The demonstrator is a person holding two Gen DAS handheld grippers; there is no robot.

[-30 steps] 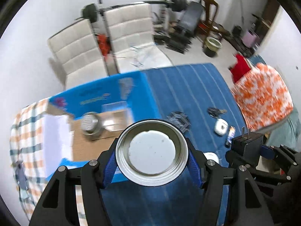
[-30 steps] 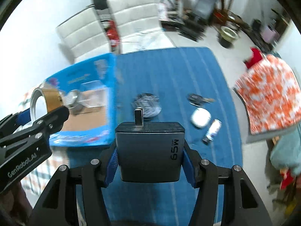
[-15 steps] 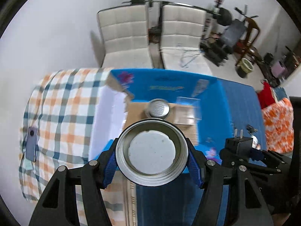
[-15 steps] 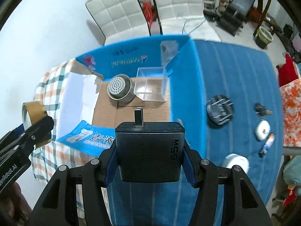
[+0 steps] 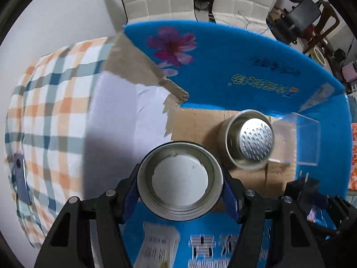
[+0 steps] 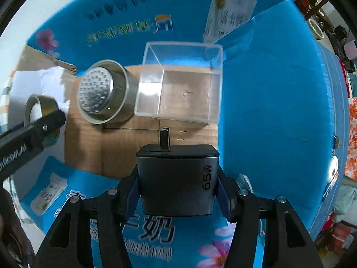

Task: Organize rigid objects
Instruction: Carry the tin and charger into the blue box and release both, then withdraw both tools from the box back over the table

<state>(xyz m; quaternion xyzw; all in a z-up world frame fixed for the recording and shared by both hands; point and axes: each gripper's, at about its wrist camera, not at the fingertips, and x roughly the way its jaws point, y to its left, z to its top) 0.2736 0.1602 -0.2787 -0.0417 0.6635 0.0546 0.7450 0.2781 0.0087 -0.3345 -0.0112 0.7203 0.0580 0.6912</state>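
Open blue cardboard box [image 6: 279, 93], below both tongs. Right tongs [image 6: 177, 192] clamp the dark square charger [image 6: 176, 178]; left tongs [image 5: 180, 182] clamp the round metal lid [image 5: 180, 179]. Lower each onto bare floor, clear of the clear plastic case [image 6: 180, 82] and perforated steel cup [image 6: 102, 93].

Both wrist cameras look steeply down, from close above, into the open blue cardboard box [image 5: 225, 67] [image 6: 267, 89]. The left view sits over its left near corner, the right view nearer the middle. Both share the perforated steel cup [image 5: 250, 143] [image 6: 104, 93] and clear plastic cube [image 5: 296, 140] [image 6: 178, 82].
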